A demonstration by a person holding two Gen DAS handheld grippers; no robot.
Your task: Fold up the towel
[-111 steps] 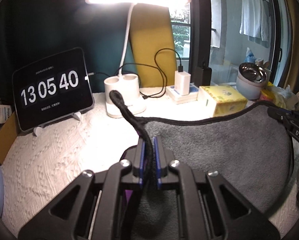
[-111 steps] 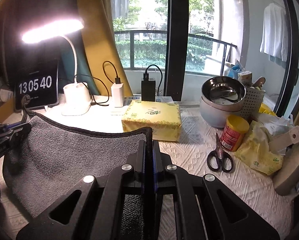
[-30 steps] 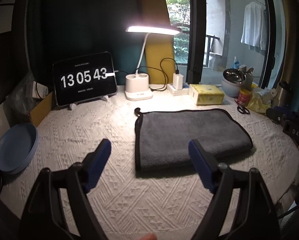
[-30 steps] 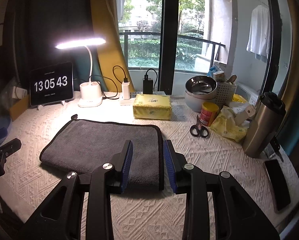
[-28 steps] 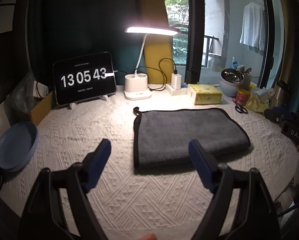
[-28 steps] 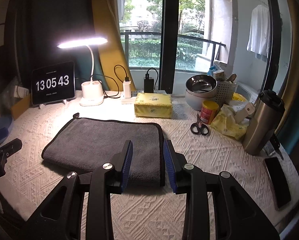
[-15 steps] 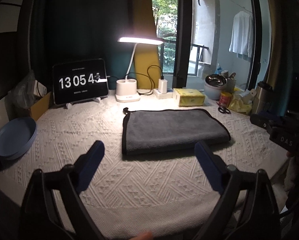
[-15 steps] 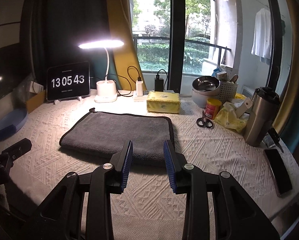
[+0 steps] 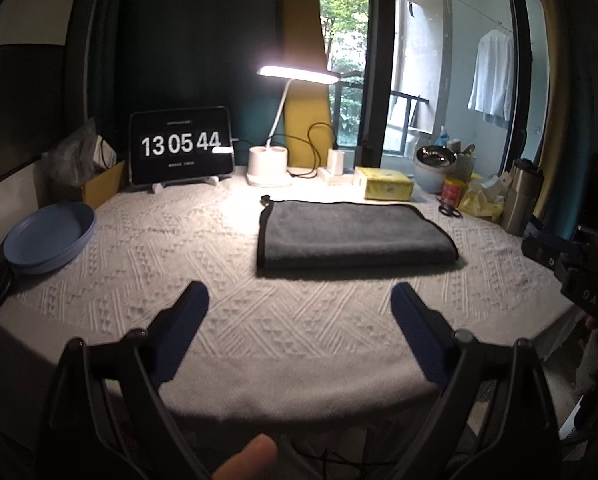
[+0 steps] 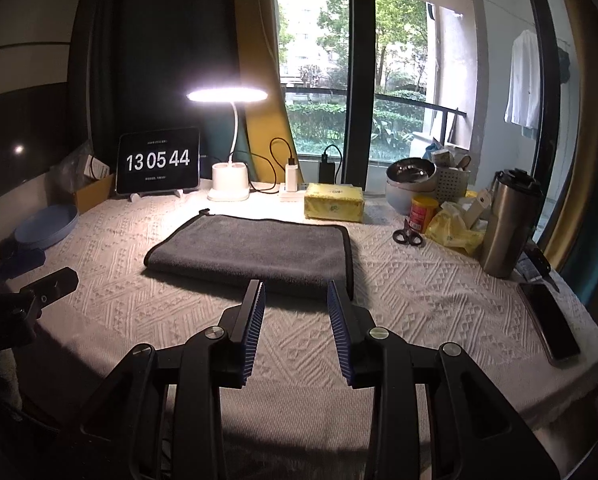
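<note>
Towel [image 10: 255, 252] flat, beyond both tools, untouched

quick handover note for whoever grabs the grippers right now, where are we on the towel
Left gripper: open, empty, above the near table edge, short of the towel.
Right gripper: open, empty, fingertips just short of the towel's near right corner.
Grey towel: lies flat on the white tablecloth, folded into a neat rectangle, black trim on the side and far edges, the doubled fold at the near edge.
Done: one fold at least.
Left: another fold only if a smaller packet is wanted.
</note>
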